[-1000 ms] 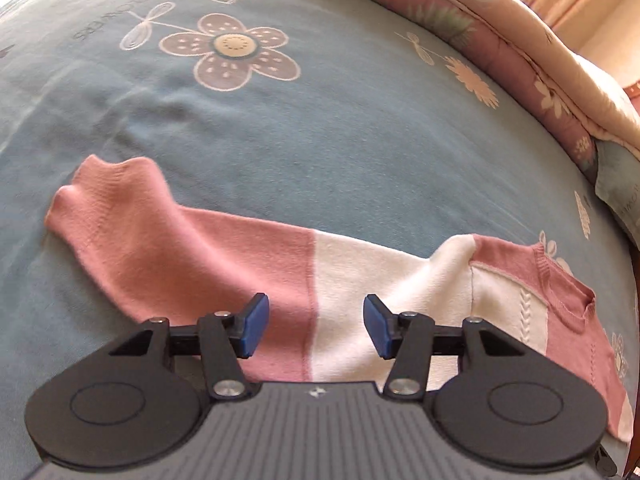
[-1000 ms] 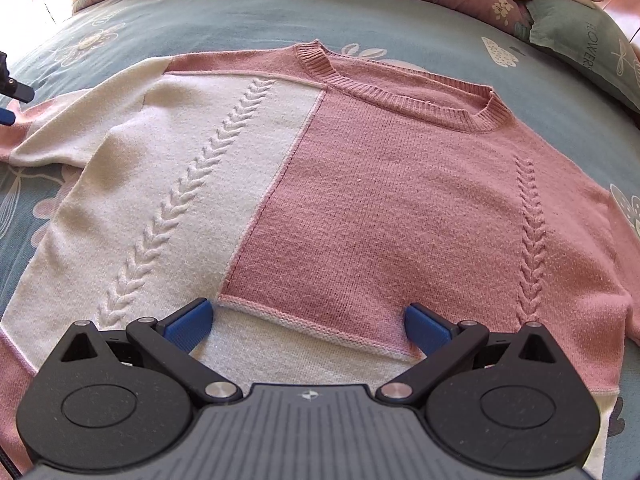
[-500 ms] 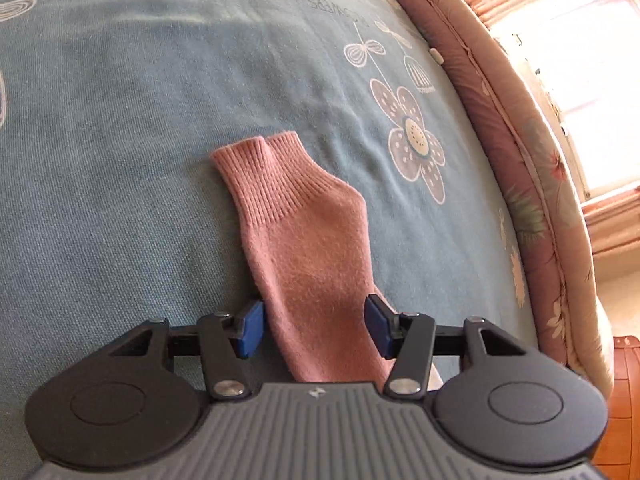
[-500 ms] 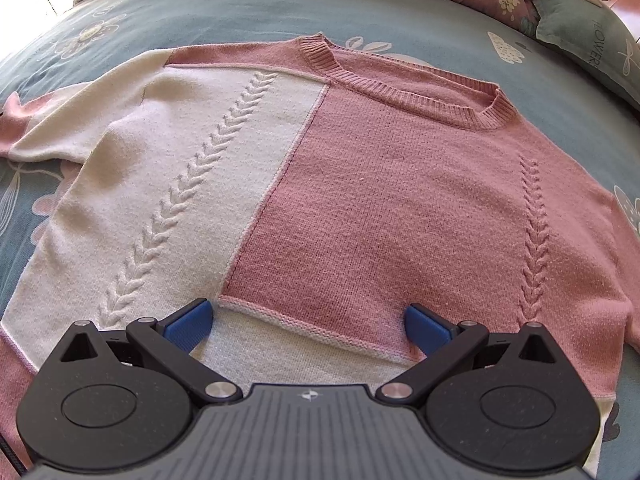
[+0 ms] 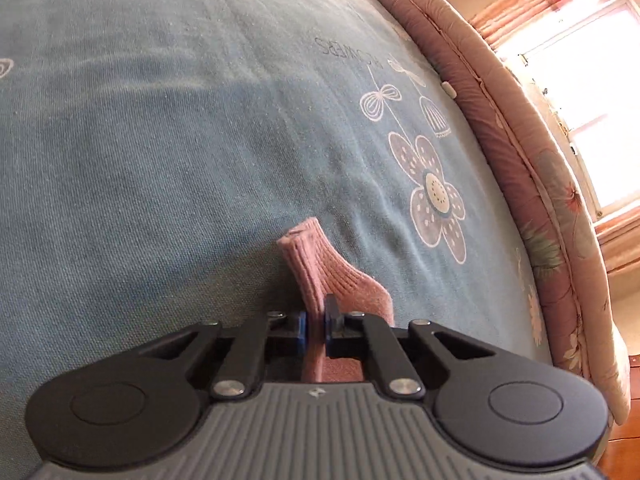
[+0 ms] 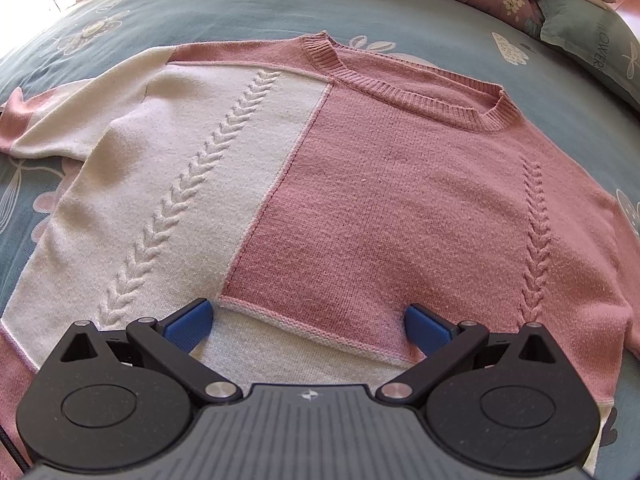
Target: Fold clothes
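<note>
Pink-and-cream sweater lies flat on the blue floral bedspread. The left gripper has just closed, pinching its pink cuff; the right gripper hovers wide apart, empty, over the hem, beside a rolled quilt.

Sweater right sleeve cut off by frame edge, hem hidden behind right gripper

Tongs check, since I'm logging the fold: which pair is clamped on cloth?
The left tongs, shut on the pink sleeve cuff; the right tongs gape over the sweater.
</note>
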Demonstrator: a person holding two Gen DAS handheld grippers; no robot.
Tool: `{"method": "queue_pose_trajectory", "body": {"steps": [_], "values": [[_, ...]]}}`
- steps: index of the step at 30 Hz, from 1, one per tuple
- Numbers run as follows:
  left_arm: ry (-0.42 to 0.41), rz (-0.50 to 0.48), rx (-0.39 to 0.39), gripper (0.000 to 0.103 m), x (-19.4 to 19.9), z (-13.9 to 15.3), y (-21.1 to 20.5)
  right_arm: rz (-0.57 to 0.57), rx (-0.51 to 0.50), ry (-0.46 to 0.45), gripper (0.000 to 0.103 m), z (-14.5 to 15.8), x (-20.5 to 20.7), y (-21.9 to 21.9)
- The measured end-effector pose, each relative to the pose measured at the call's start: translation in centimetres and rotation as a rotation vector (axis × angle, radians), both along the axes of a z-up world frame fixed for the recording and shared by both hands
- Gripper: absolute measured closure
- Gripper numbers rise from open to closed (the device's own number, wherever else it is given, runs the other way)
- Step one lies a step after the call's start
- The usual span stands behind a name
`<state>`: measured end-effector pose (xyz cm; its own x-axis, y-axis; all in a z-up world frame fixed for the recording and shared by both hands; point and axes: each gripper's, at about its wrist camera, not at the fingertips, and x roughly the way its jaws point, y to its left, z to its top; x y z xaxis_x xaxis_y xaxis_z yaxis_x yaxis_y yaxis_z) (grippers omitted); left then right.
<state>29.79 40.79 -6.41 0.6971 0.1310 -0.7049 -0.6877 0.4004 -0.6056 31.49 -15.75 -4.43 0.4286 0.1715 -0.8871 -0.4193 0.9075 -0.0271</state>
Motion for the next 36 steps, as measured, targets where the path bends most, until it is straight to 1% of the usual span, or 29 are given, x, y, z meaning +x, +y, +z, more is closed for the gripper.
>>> {"method": "queue_pose_trajectory", "body": {"steps": [6,8,10,12,13,14,16,18,19,20,22,24,25,26,28,32,34,36], "values": [[-0.004,-0.003,0.123,0.098,-2.0,3.8,0.6,0.002,-0.004,0.009,0.000,0.1,0.1,0.0],[0.008,0.015,0.141,0.098,-3.2,4.4,0.8,0.002,-0.005,0.010,0.000,0.1,0.1,0.0],[0.029,0.040,0.141,0.098,-4.8,4.5,1.0,0.002,-0.006,0.012,0.000,0.0,0.1,0.1],[0.087,0.059,0.145,0.098,-5.7,4.1,1.3,0.005,-0.007,0.016,0.000,0.0,0.2,0.1],[0.129,0.076,0.152,0.098,-6.3,4.0,1.3,0.006,-0.007,0.019,0.000,0.0,0.2,0.1],[0.173,0.097,0.165,0.098,-6.8,4.0,1.4,0.009,-0.008,0.022,0.000,0.0,0.3,0.1],[0.259,0.138,0.216,0.097,-7.2,4.4,1.3,0.015,-0.009,0.028,0.000,0.0,0.4,0.1],[0.307,0.101,0.259,0.095,-6.9,5.0,0.7,0.022,-0.009,0.030,0.000,0.1,0.4,0.1],[0.323,0.070,0.279,0.090,-6.4,5.4,0.2,0.023,-0.009,0.029,0.000,0.1,0.4,0.1],[0.323,0.017,0.295,0.087,-5.6,5.7,-0.5,0.022,-0.009,0.026,0.000,0.1,0.3,0.1],[0.314,-0.130,0.340,0.072,-3.0,6.2,-2.9,0.020,-0.009,0.019,0.000,0.0,0.2,0.1],[0.290,-0.276,0.369,0.068,-0.4,6.5,-5.6,0.016,-0.010,0.012,0.000,0.0,0.1,0.2],[0.269,-0.355,0.368,0.067,1.1,6.4,-7.3,0.016,-0.010,0.012,0.000,0.1,0.1,0.2],[0.249,-0.412,0.356,0.066,2.2,6.1,-8.6,0.015,-0.010,0.011,0.000,0.1,0.0,0.2],[0.216,-0.511,0.325,0.060,4.1,5.4,-10.8,0.014,-0.011,0.011,0.000,0.1,0.0,0.2],[0.224,-0.548,0.218,0.060,5.5,3.0,-11.7,0.016,-0.010,0.014,0.000,0.1,0.1,0.2],[0.211,-0.505,0.212,0.060,4.6,2.8,-10.3,0.018,-0.008,0.015,0.000,0.1,0.1,0.1],[0.240,-0.458,0.225,0.060,3.4,2.9,-8.3,0.018,-0.004,0.010,0.000,0.1,0.1,0.1]]}}
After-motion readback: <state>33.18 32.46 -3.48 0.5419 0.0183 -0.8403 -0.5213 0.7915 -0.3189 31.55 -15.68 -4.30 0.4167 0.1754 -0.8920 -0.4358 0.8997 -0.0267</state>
